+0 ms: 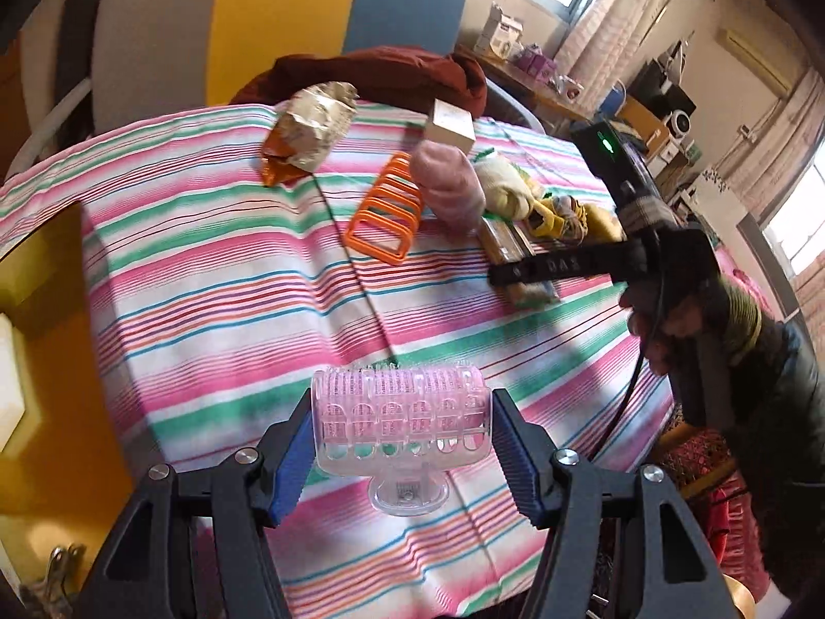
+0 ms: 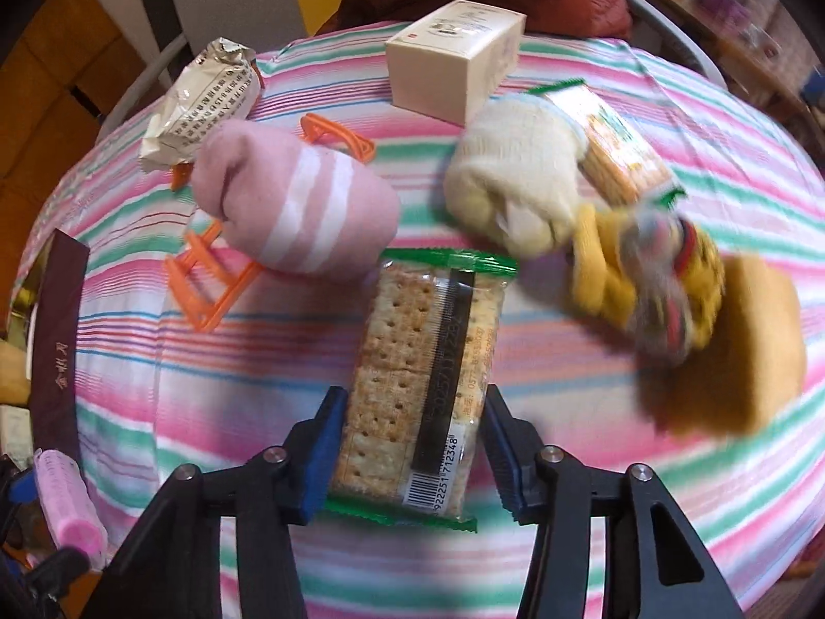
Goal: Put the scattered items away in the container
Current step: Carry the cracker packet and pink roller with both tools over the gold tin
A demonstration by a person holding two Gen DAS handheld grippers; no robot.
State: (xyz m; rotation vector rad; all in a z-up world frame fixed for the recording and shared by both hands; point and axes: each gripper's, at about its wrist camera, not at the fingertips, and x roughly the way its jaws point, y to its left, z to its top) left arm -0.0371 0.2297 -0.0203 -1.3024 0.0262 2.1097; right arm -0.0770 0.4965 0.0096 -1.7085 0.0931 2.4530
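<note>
My left gripper (image 1: 402,456) is shut on a clear pink hair roller (image 1: 397,412), held crosswise between the blue pads above the striped tablecloth (image 1: 216,278). The roller (image 2: 67,505) also shows at the lower left of the right wrist view. My right gripper (image 2: 412,443) is shut on a green-edged cracker packet (image 2: 417,361), which points away along the fingers. In the left wrist view that gripper (image 1: 536,271) hangs at the right, held by a hand (image 1: 665,325). A box with a dark maroon wall (image 2: 56,330) and gold inside sits at the table's left edge.
On the cloth lie a pink striped sock roll (image 2: 299,206), a cream sock roll (image 2: 515,180), a yellow patterned sock bundle (image 2: 649,278), an orange plastic rack (image 1: 384,211), a silver snack bag (image 2: 201,108), a beige carton (image 2: 454,56), another cracker packet (image 2: 613,144) and a tan block (image 2: 742,351).
</note>
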